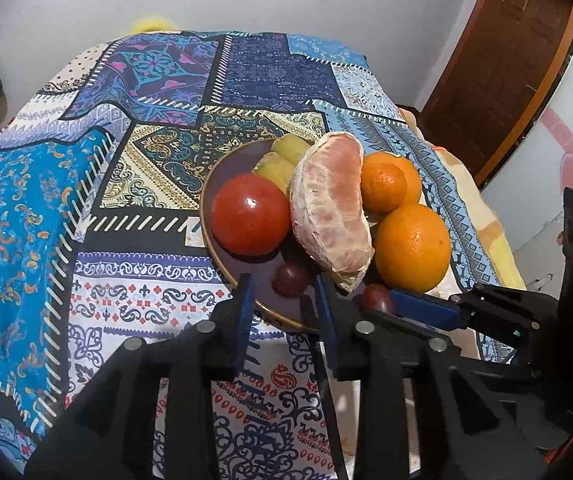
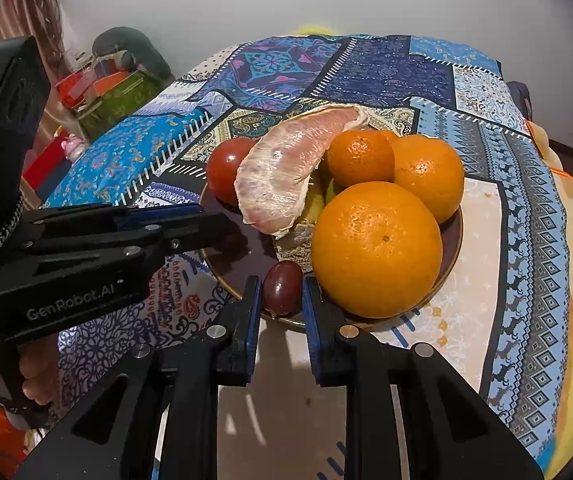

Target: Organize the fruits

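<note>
A dark purple plate (image 1: 242, 270) (image 2: 242, 264) holds a red tomato (image 1: 248, 214) (image 2: 226, 168), a peeled pomelo segment (image 1: 330, 204) (image 2: 282, 172), three oranges (image 1: 412, 248) (image 2: 376, 248), yellow-green fruit pieces (image 1: 282, 160) and two dark red grapes (image 1: 290, 278). My right gripper (image 2: 282, 292) (image 1: 382, 300) is shut on one dark grape (image 2: 282, 288) (image 1: 376, 298) at the plate's near rim. My left gripper (image 1: 284, 296) (image 2: 206, 220) is open and empty, its fingers on either side of the other grape just above the plate's near edge.
The plate sits on a patterned patchwork cloth (image 1: 126, 240) (image 2: 526, 200) over a round table. A brown door (image 1: 498, 68) stands at the right. Cluttered boxes and bags (image 2: 102, 84) lie left of the table.
</note>
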The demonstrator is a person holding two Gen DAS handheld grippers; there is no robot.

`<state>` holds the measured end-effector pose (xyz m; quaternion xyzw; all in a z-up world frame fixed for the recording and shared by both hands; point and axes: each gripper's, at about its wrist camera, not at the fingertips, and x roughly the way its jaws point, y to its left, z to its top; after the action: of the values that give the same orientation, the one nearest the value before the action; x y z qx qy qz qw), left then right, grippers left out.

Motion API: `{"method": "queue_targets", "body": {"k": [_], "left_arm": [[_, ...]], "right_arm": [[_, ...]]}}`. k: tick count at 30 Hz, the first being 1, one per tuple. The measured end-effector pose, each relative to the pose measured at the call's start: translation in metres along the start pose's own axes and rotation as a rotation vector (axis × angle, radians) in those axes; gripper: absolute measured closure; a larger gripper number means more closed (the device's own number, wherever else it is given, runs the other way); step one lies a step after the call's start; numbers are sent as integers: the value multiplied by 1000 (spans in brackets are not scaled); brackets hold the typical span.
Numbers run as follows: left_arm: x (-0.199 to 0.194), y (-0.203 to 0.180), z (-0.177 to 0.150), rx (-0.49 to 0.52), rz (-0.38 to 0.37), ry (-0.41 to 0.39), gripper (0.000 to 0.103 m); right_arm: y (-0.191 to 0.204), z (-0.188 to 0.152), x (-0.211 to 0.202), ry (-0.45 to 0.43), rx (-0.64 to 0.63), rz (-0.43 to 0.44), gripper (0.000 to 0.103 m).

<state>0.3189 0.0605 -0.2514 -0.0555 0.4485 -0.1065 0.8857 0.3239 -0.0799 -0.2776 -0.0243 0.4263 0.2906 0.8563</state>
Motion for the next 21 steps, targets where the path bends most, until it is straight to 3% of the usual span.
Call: {"method": "queue_targets", "body": {"k": [6,12,16,21], "left_arm": [[-22,-1,-4,-7,21,-32,72],[-73,-7,-8,-8,59,-119,72],[-122,-18,-7,5,88,-215,72],[-200,-43,-11,34,111,-382,72]], "right_arm": [[3,-2,-4,7,5,-1,75],[11,-1,-31,-37,-3,-3,66],[19,2,-67,-102,-16,-13,66],[28,8,-138,-262,-34,-70,66]]}}
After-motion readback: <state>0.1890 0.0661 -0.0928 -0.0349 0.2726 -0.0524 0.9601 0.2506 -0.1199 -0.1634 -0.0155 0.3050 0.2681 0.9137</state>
